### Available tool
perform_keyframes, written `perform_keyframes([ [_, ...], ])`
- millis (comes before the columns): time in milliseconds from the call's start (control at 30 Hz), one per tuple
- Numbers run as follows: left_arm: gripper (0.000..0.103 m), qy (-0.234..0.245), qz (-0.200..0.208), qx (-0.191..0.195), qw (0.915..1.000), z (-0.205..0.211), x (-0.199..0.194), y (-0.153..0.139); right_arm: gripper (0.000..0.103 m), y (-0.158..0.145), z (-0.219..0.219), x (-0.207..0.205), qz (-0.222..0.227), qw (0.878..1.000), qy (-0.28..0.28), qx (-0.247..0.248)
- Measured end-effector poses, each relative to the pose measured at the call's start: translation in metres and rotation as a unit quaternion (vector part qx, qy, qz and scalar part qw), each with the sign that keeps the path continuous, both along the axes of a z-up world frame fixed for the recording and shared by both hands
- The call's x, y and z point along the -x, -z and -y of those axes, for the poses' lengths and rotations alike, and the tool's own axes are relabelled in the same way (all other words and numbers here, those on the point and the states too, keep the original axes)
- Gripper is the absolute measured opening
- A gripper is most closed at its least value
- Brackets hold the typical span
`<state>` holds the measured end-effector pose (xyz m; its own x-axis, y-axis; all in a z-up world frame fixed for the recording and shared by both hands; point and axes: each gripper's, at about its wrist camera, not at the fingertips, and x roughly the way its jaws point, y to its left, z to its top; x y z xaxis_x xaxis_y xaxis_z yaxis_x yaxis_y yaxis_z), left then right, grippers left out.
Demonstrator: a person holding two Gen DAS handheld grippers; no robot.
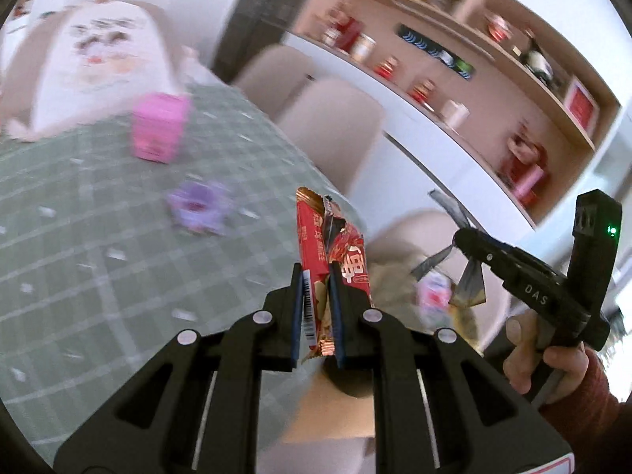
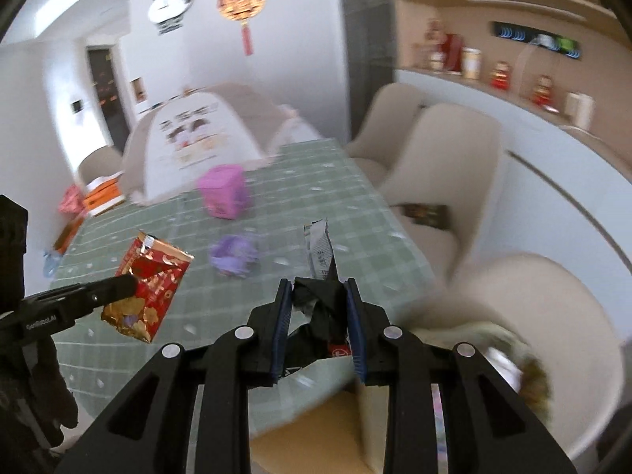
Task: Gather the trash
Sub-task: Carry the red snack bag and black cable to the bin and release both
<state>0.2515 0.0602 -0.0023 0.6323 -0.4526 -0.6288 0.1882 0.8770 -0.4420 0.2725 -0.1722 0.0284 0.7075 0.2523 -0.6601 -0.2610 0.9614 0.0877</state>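
Two pieces of trash are held above the green checked tablecloth [image 2: 166, 233]. Left gripper [image 1: 316, 276] is clamped on a red snack wrapper [image 1: 331, 245]; right gripper [image 2: 319, 288] is closed on a crumpled black-and-silver wrapper [image 2: 320, 276]. A purple wrapper [image 2: 233, 256] and a pink box [image 2: 223, 191] are left on the cloth, with a beige chair [image 2: 442, 166] beside the table.
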Motion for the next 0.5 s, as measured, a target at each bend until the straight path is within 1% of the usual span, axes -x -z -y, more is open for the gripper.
perform_keyframes([
  [67,0.012,0.04,-0.012,0.01,0.9991,0.038,-0.005,0.005,0.026,-0.001,0.032,0.013,0.005,1.0,0.024,0.003],
  [133,0.012,0.077,-0.017,0.013,0.9968,0.075,-0.008,0.01,0.026,-0.002,0.064,0.025,0.009,0.999,0.05,0.006],
  [200,0.012,0.111,-0.02,0.014,0.9935,0.11,-0.013,0.016,0.026,-0.002,0.092,0.036,0.01,0.997,0.075,0.007],
  [267,0.012,0.15,-0.028,0.014,0.9882,0.149,-0.022,0.025,0.026,-0.001,0.12,0.045,0.011,0.995,0.101,0.004],
  [367,0.012,0.182,-0.039,0.003,0.9826,0.199,-0.031,0.039,0.026,0.004,0.154,0.059,0.008,0.991,0.133,0.0],
  [400,0.012,0.187,-0.042,-0.001,0.9814,0.209,-0.033,0.042,0.026,0.006,0.166,0.063,0.007,0.99,0.144,-0.002],
  [433,0.012,0.197,-0.046,-0.005,0.9793,0.226,-0.036,0.047,0.026,0.008,0.172,0.065,0.007,0.989,0.15,-0.002],
  [500,0.012,0.205,-0.047,-0.01,0.9775,0.241,-0.039,0.051,0.026,0.011,0.187,0.071,0.006,0.987,0.163,-0.004],
])
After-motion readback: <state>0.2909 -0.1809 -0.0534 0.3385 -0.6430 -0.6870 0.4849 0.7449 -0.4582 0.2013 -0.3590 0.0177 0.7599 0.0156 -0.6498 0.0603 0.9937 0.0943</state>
